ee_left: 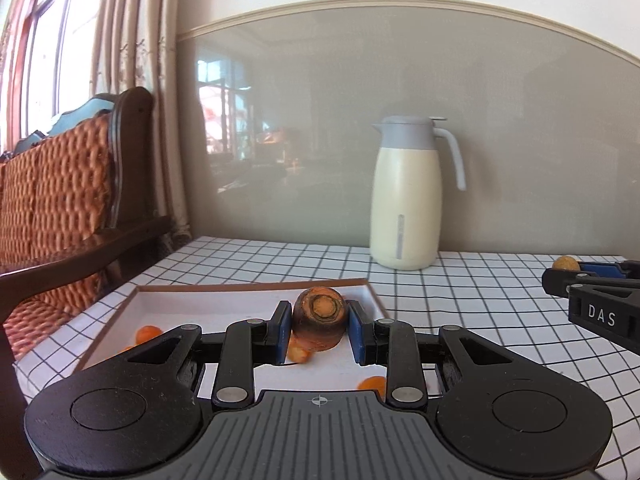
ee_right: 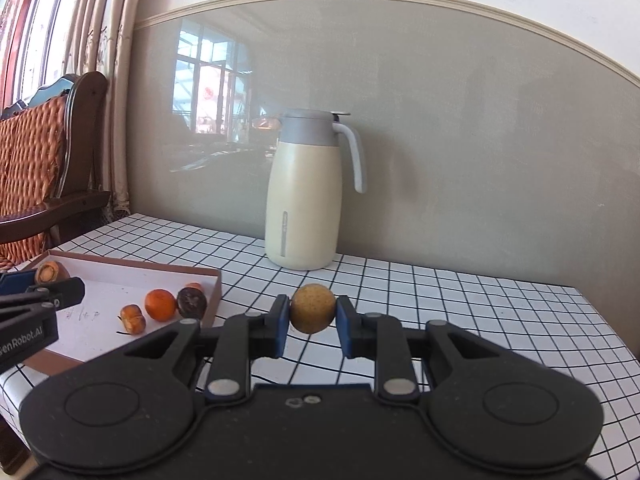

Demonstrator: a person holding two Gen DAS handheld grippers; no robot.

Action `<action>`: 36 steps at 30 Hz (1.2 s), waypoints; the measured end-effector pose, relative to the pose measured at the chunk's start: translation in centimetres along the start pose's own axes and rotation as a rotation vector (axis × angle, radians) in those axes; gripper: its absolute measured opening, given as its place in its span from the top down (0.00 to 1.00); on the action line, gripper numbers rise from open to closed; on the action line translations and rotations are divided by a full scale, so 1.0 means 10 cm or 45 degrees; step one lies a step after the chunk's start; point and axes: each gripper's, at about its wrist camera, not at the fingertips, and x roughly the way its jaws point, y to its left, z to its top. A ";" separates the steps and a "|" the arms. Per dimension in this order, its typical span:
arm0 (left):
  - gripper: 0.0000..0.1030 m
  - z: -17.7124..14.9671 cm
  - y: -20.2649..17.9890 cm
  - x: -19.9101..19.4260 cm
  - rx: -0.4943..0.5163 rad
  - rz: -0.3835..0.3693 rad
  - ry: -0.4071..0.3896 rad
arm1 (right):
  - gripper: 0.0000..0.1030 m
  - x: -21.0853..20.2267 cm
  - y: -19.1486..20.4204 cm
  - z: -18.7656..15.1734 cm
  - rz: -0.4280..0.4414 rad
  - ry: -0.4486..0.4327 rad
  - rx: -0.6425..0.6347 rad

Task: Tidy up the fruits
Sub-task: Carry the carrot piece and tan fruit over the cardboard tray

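Tray [ee_right: 120, 270] is landmark. Left gripper [ee_left: 319, 322] pinches carrot stub [ee_left: 320, 318], held above tray's far right part. Right gripper [ee_right: 312, 314] pinches round yellow-brown fruit [ee_right: 312, 308], off tray's right side, over checked cloth [ee_right: 460, 300]. Inside tray: orange fruit [ee_right: 160, 305], dark fruit [ee_right: 192, 303], small orange piece [ee_right: 133, 318]. Step likely: you are loading tray. Next, you lower stub onto bare tray floor, spread fingers, then swing round fruit leftward over tray rim. Jug [ee_right: 306, 192] stands behind tray; keep clear.

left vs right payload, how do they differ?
The carrot piece in the left gripper is orange with a cut end facing the camera; the round fruit in the right gripper is tan and smaller. The carrot hangs over the tray, the fruit over the tablecloth. Both are clamped.
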 end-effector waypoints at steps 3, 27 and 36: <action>0.71 -0.01 0.14 0.00 -0.015 0.034 0.004 | 0.85 0.01 0.11 0.00 0.019 -0.004 -0.007; 0.71 -0.09 1.07 -0.01 -0.079 0.215 0.024 | 0.84 0.21 0.95 0.07 0.175 -0.008 -0.103; 0.71 -0.07 1.35 0.04 -0.093 0.253 0.021 | 0.84 0.30 1.21 0.11 0.222 -0.019 -0.151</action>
